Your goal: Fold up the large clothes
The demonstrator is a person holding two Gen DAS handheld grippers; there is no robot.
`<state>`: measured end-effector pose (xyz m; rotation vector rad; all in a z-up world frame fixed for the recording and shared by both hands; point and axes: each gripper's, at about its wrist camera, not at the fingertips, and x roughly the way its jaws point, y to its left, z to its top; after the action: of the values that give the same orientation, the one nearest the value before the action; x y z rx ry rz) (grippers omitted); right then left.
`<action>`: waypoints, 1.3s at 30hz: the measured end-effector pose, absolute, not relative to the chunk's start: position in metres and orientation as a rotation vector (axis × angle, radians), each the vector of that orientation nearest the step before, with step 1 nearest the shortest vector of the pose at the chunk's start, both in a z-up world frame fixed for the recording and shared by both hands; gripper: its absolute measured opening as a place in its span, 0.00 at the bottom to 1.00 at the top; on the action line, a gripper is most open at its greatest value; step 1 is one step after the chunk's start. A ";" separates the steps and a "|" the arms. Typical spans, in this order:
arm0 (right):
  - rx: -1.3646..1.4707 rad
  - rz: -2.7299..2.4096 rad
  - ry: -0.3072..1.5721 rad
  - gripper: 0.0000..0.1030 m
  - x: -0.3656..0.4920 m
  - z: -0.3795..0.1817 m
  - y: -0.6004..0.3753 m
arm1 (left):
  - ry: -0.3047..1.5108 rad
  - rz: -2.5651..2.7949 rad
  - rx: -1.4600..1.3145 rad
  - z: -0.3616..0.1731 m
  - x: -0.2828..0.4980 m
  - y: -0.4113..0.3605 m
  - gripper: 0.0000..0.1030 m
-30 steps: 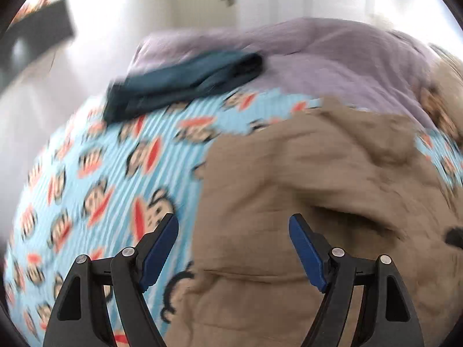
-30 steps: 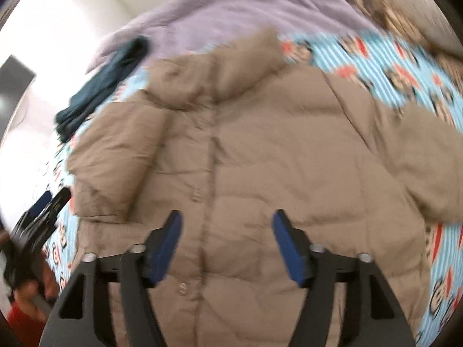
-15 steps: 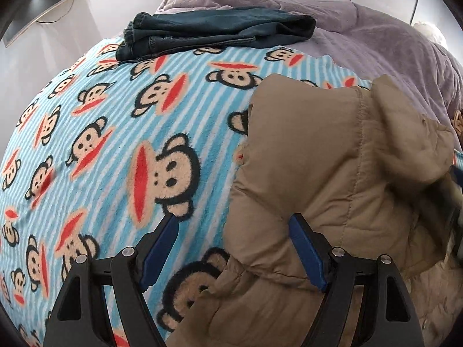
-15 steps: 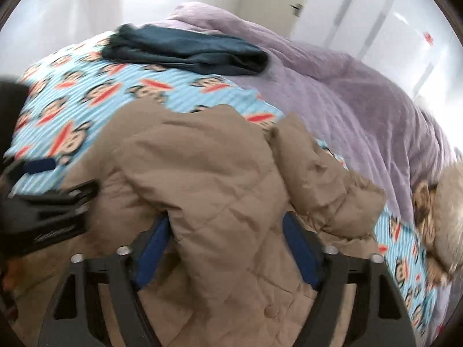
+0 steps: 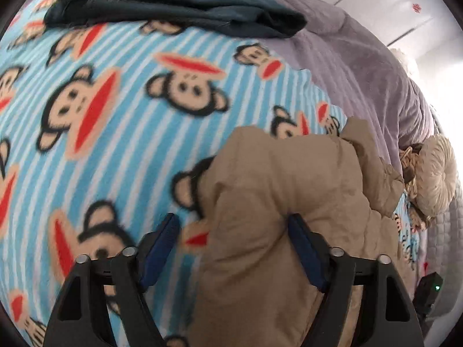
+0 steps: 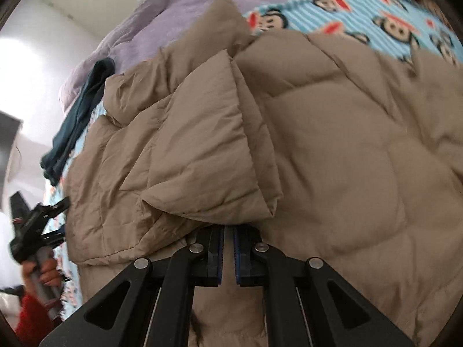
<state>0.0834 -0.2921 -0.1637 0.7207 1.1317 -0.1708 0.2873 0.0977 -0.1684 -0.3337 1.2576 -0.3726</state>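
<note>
Location: home bedroom. Evidence: bed w/ monkey-print fleece blanket, lilac duvet, round cushion. White closet doors at rear; clothes laid on bed.

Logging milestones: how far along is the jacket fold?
Done: one sleeve lies folded across the jacket front.
In hand: the right gripper is shut at the sleeve's cuff edge; the left gripper is closing around the jacket's side edge.
Left: the body is spread open on the blanket, the far side unfolded.
</note>
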 end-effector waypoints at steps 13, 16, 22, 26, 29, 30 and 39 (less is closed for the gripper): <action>1.160 -0.041 1.008 0.50 0.088 -0.172 -0.319 | 1.217 -0.313 -0.393 -0.157 0.295 0.100 0.54; 1.091 -0.084 1.056 0.08 0.101 -0.170 -0.318 | 1.180 -0.317 -0.236 -0.146 0.289 0.082 0.34; 0.786 -0.208 1.139 0.07 0.087 -0.172 -0.308 | 1.130 -0.241 0.024 -0.155 0.281 0.053 0.34; 0.765 -0.203 1.138 0.07 0.091 -0.183 -0.306 | 1.087 -0.196 0.104 -0.147 0.276 0.049 0.34; 0.769 -0.189 1.140 0.07 0.092 -0.183 -0.307 | 1.040 -0.133 0.152 -0.133 0.267 0.059 0.34; 0.780 -0.180 1.137 0.07 0.090 -0.184 -0.308 | 1.026 -0.131 0.155 -0.126 0.263 0.063 0.34; 0.735 -0.182 1.142 0.09 0.079 -0.179 -0.308 | 1.092 -0.212 0.253 -0.152 0.194 0.045 0.34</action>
<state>0.0788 -0.3076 -0.1794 0.7353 1.1415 -0.1815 0.1941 0.0447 -0.1517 0.2528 1.0915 -0.2120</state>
